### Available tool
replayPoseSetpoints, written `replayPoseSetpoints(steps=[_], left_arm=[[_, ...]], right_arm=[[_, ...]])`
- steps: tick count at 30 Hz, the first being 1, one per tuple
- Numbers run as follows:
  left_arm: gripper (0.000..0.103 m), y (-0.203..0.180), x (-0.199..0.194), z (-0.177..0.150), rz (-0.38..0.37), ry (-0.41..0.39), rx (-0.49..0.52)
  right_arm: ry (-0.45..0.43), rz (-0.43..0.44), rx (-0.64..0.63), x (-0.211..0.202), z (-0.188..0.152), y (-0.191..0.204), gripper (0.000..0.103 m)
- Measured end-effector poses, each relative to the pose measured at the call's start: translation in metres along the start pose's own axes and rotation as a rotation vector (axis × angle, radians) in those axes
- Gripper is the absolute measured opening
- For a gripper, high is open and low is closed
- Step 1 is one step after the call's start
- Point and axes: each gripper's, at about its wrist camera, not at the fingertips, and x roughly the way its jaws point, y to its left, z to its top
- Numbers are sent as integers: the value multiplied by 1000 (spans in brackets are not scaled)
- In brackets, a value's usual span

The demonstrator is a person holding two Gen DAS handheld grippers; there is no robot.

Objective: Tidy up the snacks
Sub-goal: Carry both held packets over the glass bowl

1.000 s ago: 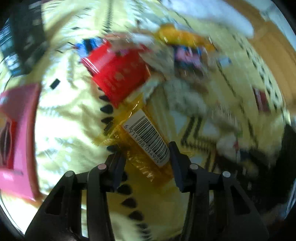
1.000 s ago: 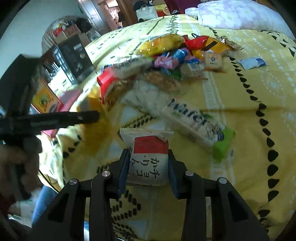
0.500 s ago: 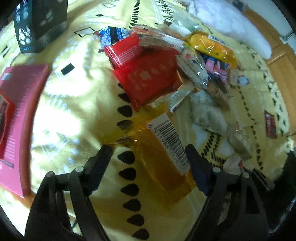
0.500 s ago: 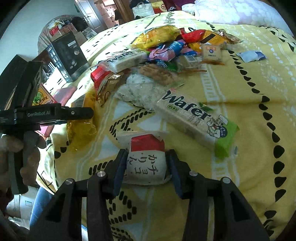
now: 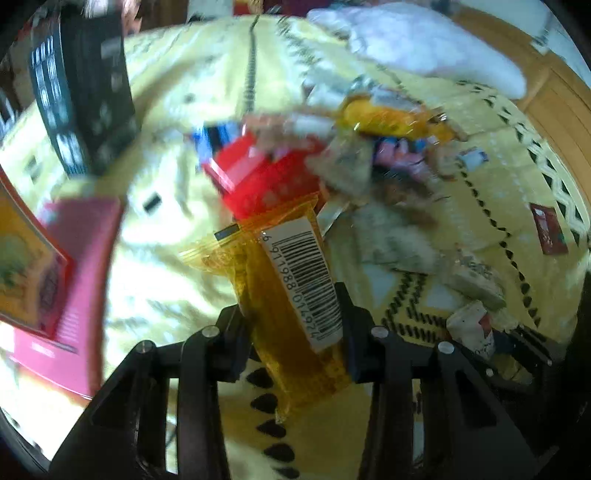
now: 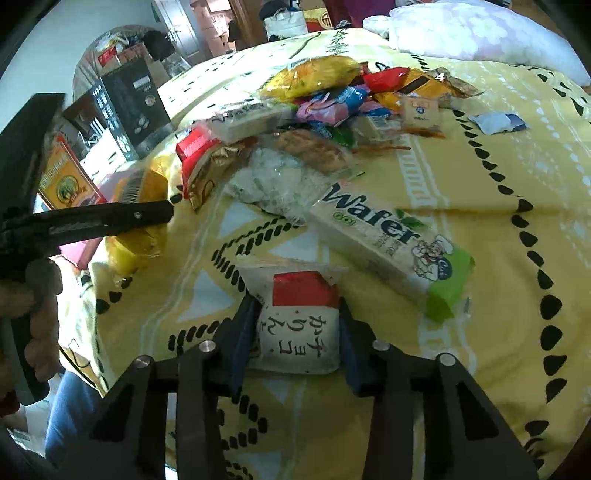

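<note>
- While snacks lie heaped on a yellow bedspread (image 6: 461, 177), the left gripper (image 5: 291, 317) is closing its jaws on an amber packet (image 5: 288, 295), gripped at mid-length.
- Right gripper (image 6: 297, 325), jaws closing, pinches a small white-and-red pouch (image 6: 301, 321) by its sides, just above the bedspread.
- Both wrappers look light, soft and slick; a mid-body hold seems safest against slipping.

Centre: snack pile (image 6: 317, 122) fills mid-bedspread, packets overlapping.
Near front: wafer pack (image 6: 388, 236) lies diagonal, just beside the white-red packet (image 6: 299, 325).
Left edge: black box (image 6: 129, 107) upright, pink box (image 5: 77, 280) beside it.
Right: bare yellow bedspread (image 6: 498, 177), free passage.
Far: pillow (image 6: 480, 33).
</note>
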Motion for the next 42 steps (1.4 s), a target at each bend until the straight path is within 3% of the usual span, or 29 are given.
replayPoseSetpoints(steps=[9, 14, 18, 29, 36, 42], left_arm=[[40, 2, -67, 22, 69, -195, 84], [40, 25, -80, 23, 99, -198, 17], [40, 38, -76, 21, 119, -185, -47], [40, 46, -81, 18, 135, -199, -59], [40, 45, -116, 23, 179, -296, -13], [40, 77, -149, 27, 271, -362, -33]], right_arm=[[-77, 29, -15, -38, 23, 22, 41], [-158, 37, -19, -58, 61, 36, 41], [-235, -6, -38, -70, 91, 52, 41], [-223, -16, -31, -69, 99, 67, 41], [-256, 5, -68, -83, 111, 89, 41], [-292, 56, -124, -91, 131, 134, 41]])
